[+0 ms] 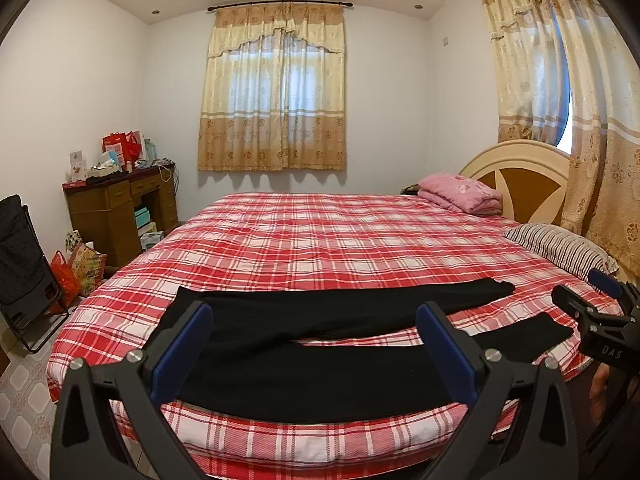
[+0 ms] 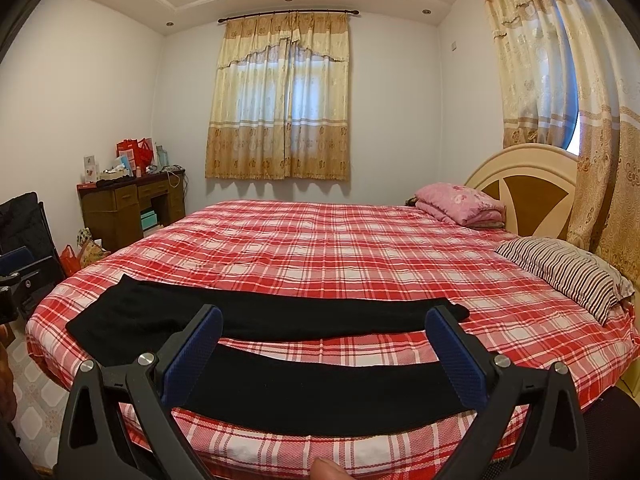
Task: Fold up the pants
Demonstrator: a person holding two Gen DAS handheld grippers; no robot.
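Observation:
Black pants (image 1: 304,344) lie flat on the red plaid bed (image 1: 320,240), waist at the left, the two legs spread apart and running to the right. My left gripper (image 1: 314,340) hovers open above the near leg, blue pads wide apart, nothing between them. In the right wrist view the same pants (image 2: 280,320) stretch across the bed's near edge, and my right gripper (image 2: 324,348) is open above the near leg. The right gripper (image 1: 592,320) also shows at the right edge of the left wrist view, beside the leg ends.
A pink folded quilt (image 1: 460,192) and a striped pillow (image 1: 560,248) lie by the headboard (image 1: 520,168) at the right. A cluttered wooden desk (image 1: 120,204), bags (image 1: 80,268) and a black folding chair (image 1: 24,264) stand at the left. A fingertip (image 2: 326,470) shows at the bottom.

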